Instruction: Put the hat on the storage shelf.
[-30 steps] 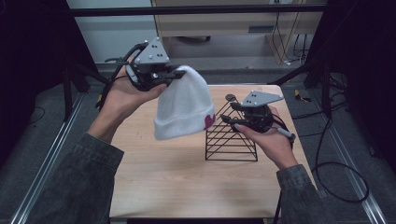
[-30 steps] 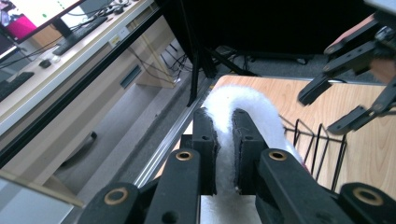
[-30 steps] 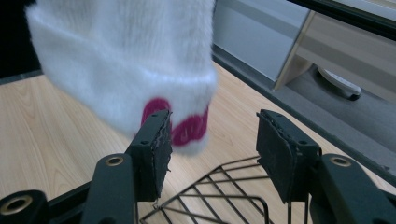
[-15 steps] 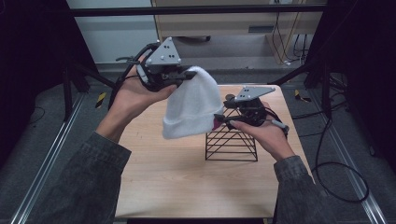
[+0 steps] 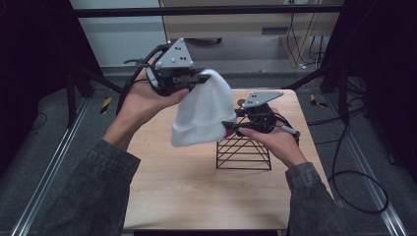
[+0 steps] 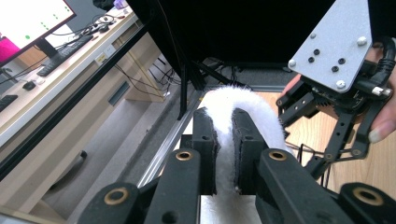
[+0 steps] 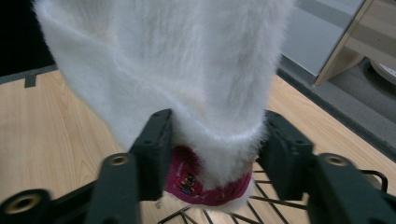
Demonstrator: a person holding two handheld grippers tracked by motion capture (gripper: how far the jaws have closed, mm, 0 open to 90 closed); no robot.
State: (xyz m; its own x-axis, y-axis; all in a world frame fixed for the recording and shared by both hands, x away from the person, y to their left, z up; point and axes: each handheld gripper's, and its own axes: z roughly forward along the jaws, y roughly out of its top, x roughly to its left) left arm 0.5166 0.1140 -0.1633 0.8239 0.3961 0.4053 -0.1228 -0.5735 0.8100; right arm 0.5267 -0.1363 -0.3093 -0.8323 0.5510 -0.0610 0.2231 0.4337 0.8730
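Note:
A fluffy white knitted hat (image 5: 201, 113) hangs in the air over the wooden table (image 5: 196, 196). My left gripper (image 5: 199, 77) is shut on its crown; in the left gripper view the pads (image 6: 205, 140) pinch the white fabric (image 6: 233, 102). My right gripper (image 5: 229, 127) sits at the brim's lower right corner. Its jaws have just been closing, and in the right gripper view they press the brim (image 7: 210, 140) from both sides, beside a pink label (image 7: 196, 184). A black wire pyramid rack (image 5: 244, 155) stands under the right hand.
The wire rack (image 7: 280, 210) lies just below the hat's brim. Bare tabletop extends to the left and front of the rack. Cables trail over the floor at the right (image 5: 354, 172). A metal rail (image 5: 44, 172) runs along the table's left side.
The left hand has lifted the hat and carried it right, toward the rack. The right gripper has come onto the brim and narrowed its jaws around it.

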